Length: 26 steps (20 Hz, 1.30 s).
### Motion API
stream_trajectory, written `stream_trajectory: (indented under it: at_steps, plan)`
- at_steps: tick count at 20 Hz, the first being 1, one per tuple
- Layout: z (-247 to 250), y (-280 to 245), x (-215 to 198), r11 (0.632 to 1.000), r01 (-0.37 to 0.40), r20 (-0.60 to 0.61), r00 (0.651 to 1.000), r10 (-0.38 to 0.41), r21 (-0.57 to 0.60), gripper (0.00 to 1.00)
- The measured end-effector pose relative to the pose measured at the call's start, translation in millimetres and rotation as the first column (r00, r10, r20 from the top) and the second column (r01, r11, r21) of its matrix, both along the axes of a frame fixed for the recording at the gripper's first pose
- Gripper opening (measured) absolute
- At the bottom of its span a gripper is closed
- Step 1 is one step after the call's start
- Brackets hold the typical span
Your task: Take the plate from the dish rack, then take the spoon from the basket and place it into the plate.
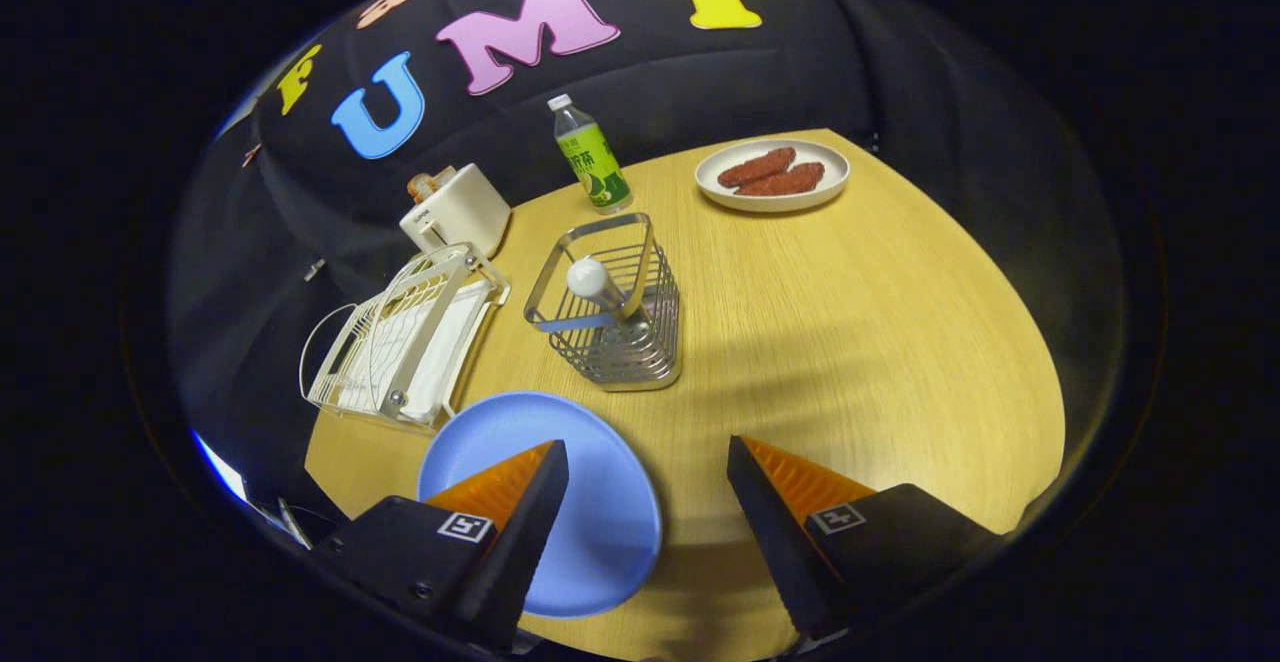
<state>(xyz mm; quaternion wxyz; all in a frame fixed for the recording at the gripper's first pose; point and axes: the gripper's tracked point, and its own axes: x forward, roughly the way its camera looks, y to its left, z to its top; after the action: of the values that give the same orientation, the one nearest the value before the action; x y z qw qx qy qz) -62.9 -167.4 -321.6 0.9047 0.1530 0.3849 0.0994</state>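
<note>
We see the blue plate [585, 502] lying flat on the wooden table [850, 342], already out of the dish rack [400, 347]. It sits low under our gripper [648, 482]: one finger overlaps the plate's near side, while the other finger stands off the plate, over bare table beside it. The fingers are spread wide apart with nothing between them but the plate's edge and tabletop, and they grip nothing.

Taking the plate as our landmark, the wire basket [612, 307] stands just beyond it, a little apart from its far rim. The spoon [598, 287] is upright in that basket, its pale rounded handle end poking above the wire rim. So the spoon lies ahead of the fingers, beyond the plate, roughly in line with the gap between them.

The dish rack rests just beyond the plate on the other side from the basket, near the table's edge, close to the plate's rim. Farther beyond the rack we see a cream toaster [458, 210]. Beyond the basket stands a green-labelled bottle [592, 157], and well away from the plate, at the far side of the table, a white dish [772, 177] holds two reddish-brown sausages [772, 174].
</note>
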Motion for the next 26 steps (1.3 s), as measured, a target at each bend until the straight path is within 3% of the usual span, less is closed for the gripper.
stream_trajectory:
  at_steps: [7, 14, 17, 21, 24, 26]
  plan:
    - [41, -8, 16, 0.997, -0.025, 0.215, 0.976, 0.04, -0.075, 0.99]
    - [77, -8, 52, 0.992, -0.016, 0.451, 0.89, 0.072, -0.126, 0.98]
    - [85, 4, 69, 0.991, -0.027, 0.507, 0.857, 0.089, -0.128, 0.98]
    - [73, 17, 95, 0.988, -0.056, 0.518, 0.847, 0.122, -0.141, 0.97]
    - [62, 19, 104, 0.983, -0.075, 0.514, 0.844, 0.152, -0.168, 0.69]
    - [57, 26, 107, 0.978, -0.098, 0.519, 0.836, 0.182, -0.185, 0.71]
